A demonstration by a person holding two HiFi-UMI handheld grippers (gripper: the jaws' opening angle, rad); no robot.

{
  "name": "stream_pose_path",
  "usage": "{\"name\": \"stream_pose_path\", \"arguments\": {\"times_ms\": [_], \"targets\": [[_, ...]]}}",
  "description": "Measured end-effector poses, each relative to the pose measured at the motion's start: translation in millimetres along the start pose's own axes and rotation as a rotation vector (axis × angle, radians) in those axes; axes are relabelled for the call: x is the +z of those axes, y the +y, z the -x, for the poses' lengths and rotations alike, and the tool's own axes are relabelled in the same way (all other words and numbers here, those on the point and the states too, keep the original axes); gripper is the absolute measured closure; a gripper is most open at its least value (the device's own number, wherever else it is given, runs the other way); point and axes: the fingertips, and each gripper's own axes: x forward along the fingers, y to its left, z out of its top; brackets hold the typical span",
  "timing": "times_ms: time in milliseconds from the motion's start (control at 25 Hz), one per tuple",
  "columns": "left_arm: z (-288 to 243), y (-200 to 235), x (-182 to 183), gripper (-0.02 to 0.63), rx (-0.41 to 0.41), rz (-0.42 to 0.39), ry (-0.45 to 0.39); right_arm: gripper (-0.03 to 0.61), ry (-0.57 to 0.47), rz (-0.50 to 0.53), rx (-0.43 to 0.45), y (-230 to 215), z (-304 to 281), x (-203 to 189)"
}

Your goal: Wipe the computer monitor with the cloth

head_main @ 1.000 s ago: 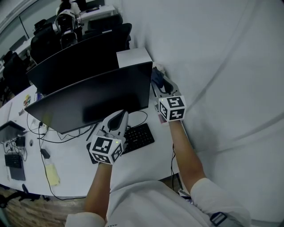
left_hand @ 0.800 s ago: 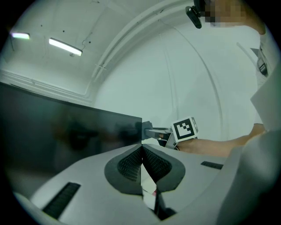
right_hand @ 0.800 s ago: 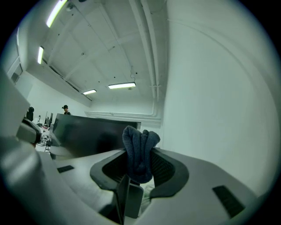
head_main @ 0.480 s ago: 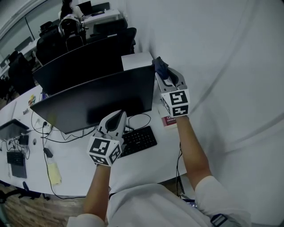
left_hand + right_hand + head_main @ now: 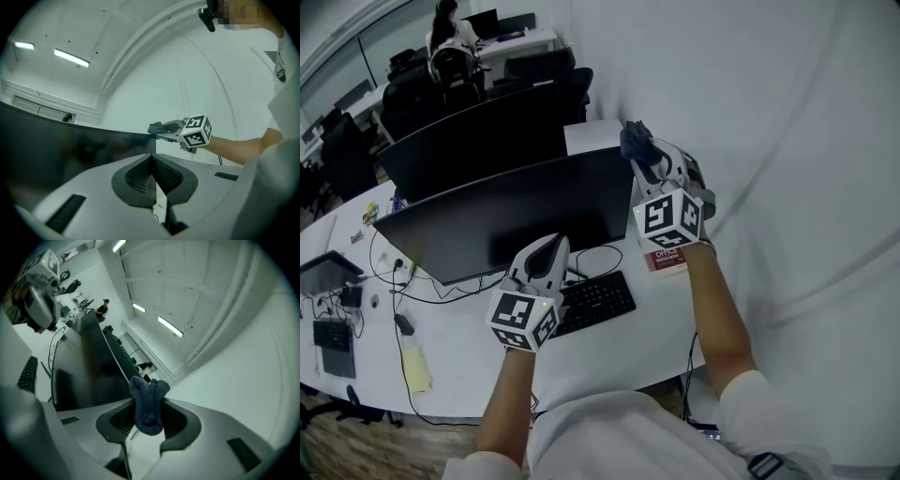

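Observation:
A wide black monitor [image 5: 506,216] stands on the white desk [image 5: 619,352], its dark screen facing me. My right gripper [image 5: 642,155] is raised at the monitor's upper right corner and is shut on a dark blue cloth [image 5: 635,141]; the cloth [image 5: 147,404] bunches between the jaws in the right gripper view, beside the screen [image 5: 89,371]. My left gripper [image 5: 546,255] hovers low in front of the screen above the keyboard [image 5: 592,302], shut and holding nothing. In the left gripper view the jaws [image 5: 154,176] meet, with the screen [image 5: 70,150] just ahead.
A second monitor [image 5: 478,141] stands behind the first. Cables [image 5: 422,291] run under the screen, a red-labelled box [image 5: 666,259] lies by the wall, and a yellow item [image 5: 412,366] lies at the desk's left. A white wall [image 5: 769,141] closes off the right. Office chairs stand further back.
My right gripper has risen with the cloth from beside the monitor's right edge up to its top right corner. The left gripper has stayed almost still.

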Motion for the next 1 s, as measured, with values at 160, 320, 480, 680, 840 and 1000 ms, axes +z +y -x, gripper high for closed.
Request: {"name": "stream_pose_path", "arguments": {"times_ms": [160, 320, 480, 680, 840, 1000], "targets": [[11.3, 11.1, 2.8, 0.603, -0.004, 0.001, -0.002, 0.433, 0.073, 0.177, -0.006, 7.8, -0.3, 8.8], [20.3, 21.2, 4.8, 0.603, -0.008, 0.002, -0.004, 0.433, 0.104, 0.278, -0.008, 15.1, -0.7, 19.6], [32.5, 30.6, 8.6, 0.604, -0.012, 0.001, -0.009, 0.433, 0.085, 0.291, 0.020, 30.7, -2.2, 43.2], [50.7, 48.6, 15.8, 0.603, -0.002, 0.000, -0.023, 0.433, 0.056, 0.300, 0.056, 54.4, -6.8, 76.9], [68.1, 69.6, 20.0, 0.603, 0.021, 0.004, -0.033, 0.433, 0.032, 0.309, 0.080, 73.7, -13.3, 102.9], [85.9, 92.4, 20.8, 0.603, 0.043, 0.011, -0.036, 0.433, -0.003, 0.319, 0.112, 95.9, -21.4, 134.0]]}}
